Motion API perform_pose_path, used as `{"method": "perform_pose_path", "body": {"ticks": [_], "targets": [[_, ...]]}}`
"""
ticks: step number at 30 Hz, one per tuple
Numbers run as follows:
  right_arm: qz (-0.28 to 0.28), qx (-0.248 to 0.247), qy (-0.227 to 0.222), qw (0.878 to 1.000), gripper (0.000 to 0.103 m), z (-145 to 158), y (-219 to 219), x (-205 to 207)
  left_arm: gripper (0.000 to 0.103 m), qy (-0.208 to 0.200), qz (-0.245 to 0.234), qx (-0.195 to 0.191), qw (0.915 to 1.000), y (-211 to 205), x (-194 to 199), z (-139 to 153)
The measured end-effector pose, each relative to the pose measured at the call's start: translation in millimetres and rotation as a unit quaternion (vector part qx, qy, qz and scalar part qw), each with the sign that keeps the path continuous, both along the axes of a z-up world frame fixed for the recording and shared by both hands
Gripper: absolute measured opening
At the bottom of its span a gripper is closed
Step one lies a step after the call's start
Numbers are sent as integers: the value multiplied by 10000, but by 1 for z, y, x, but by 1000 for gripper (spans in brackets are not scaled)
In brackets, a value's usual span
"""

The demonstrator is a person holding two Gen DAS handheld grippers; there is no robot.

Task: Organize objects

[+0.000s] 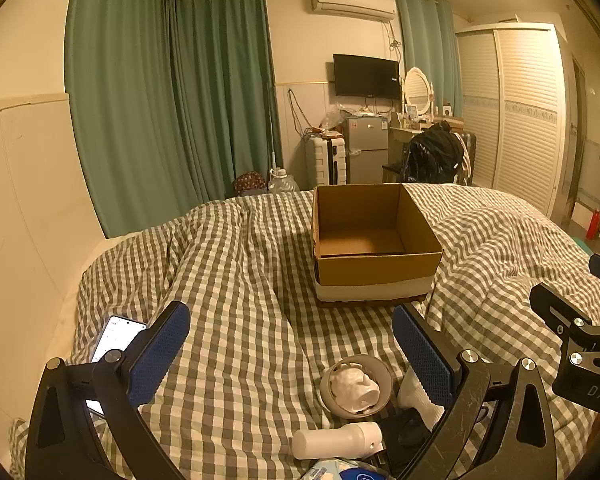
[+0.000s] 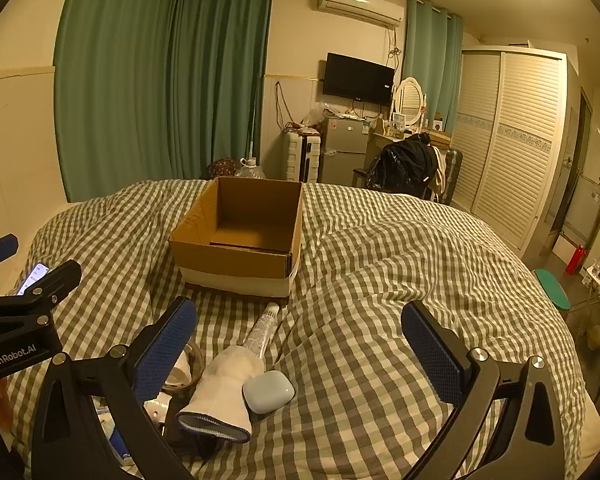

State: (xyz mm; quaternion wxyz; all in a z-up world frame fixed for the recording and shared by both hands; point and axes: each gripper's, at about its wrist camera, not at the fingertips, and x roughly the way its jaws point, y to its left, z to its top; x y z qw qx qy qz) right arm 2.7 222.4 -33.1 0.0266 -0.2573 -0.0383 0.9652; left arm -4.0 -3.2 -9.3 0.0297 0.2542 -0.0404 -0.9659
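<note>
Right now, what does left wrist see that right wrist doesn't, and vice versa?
Left wrist only: a white bottle lying on its side near the bottom edge, and a full look into the grey bowl with something white in it.

Right wrist only: a squeeze tube pointing toward the box, a pale blue case beside a white sock, and a red bottle with a green stool on the floor.

Both: the empty cardboard box on the checked duvet, the lit phone, both grippers open.
</note>
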Motion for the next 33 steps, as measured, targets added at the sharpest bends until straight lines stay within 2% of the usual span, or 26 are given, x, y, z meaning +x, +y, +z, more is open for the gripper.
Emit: {"method": "perform_pose_path", "body": {"ticks": [19,33], "targets": [[123,-17,-75,9999,103,-1,-2,1,103,-43,21,81,10000,0,5,3],[298,-131,-60,9995,103,16,-1,13,103,-56,10,81,10000,-4,12,11]]}}
